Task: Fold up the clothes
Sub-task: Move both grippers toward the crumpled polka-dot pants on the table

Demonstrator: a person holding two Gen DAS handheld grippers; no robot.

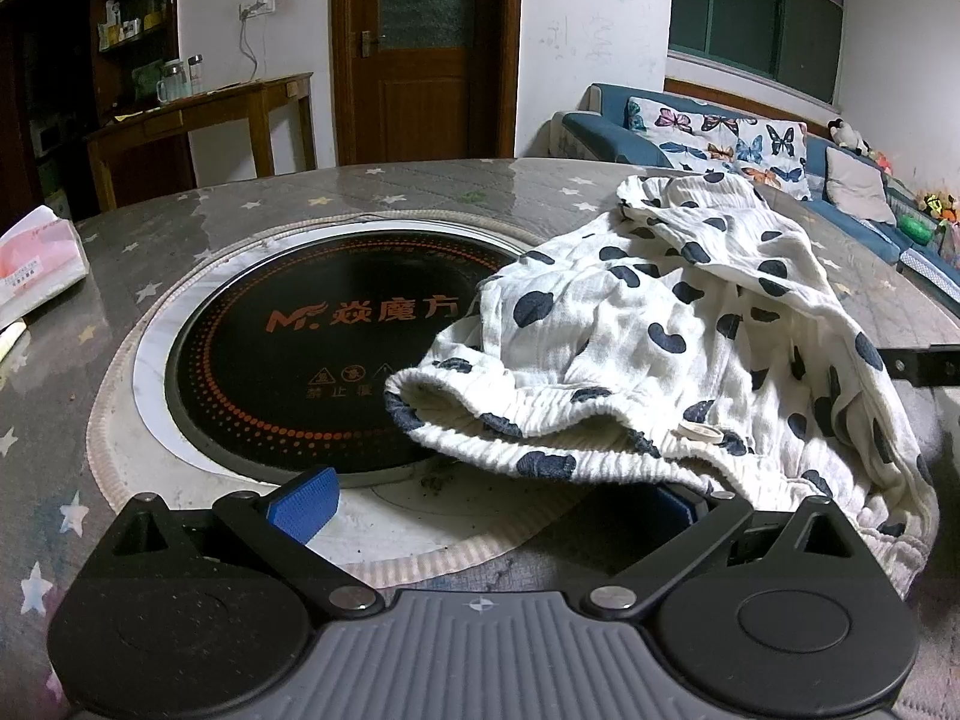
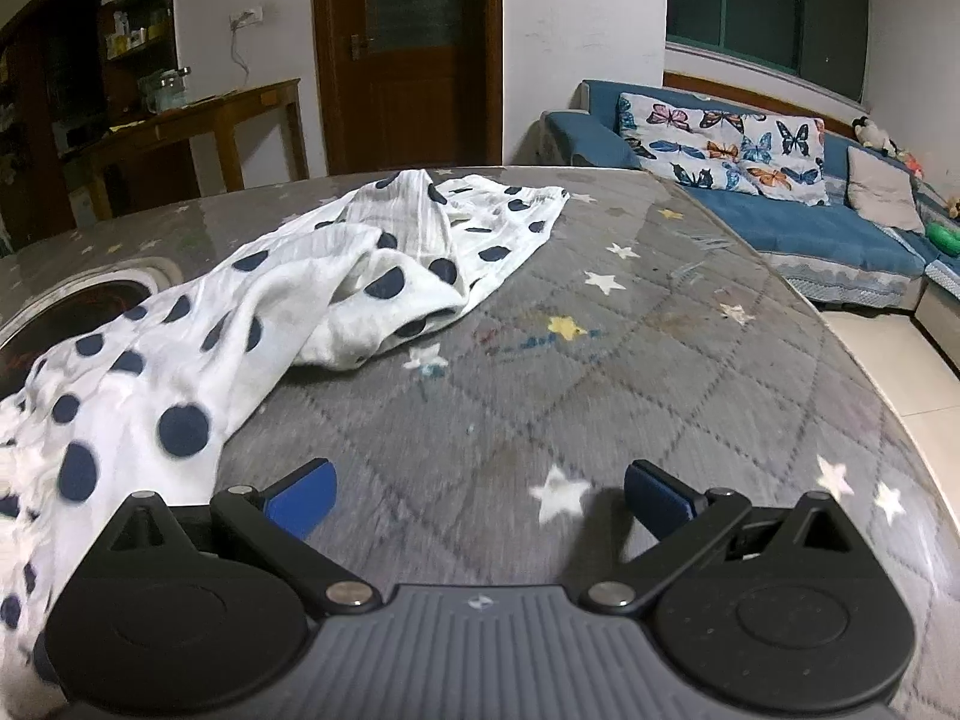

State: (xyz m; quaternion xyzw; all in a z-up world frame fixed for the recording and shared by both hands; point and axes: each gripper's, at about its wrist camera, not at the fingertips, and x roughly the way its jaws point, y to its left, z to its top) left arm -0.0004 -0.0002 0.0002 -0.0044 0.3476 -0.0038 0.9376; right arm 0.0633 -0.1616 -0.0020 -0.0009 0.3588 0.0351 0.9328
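Observation:
A white garment with dark blue spots (image 1: 690, 324) lies crumpled on the round table, its ribbed waistband toward me and partly over the black cooktop. My left gripper (image 1: 480, 498) is open, just in front of the waistband; the cloth drapes over its right finger. In the right wrist view the same garment (image 2: 252, 312) stretches from the near left to the table's far side. My right gripper (image 2: 477, 498) is open and empty over bare table, to the right of the cloth. A black part of the right gripper (image 1: 924, 363) shows at the left wrist view's right edge.
A black round induction cooktop (image 1: 312, 354) is set into the grey star-patterned table cover (image 2: 630, 360). A tissue pack (image 1: 36, 264) lies at the table's left edge. A blue sofa with butterfly cushions (image 2: 750, 180) stands beyond the table's right side.

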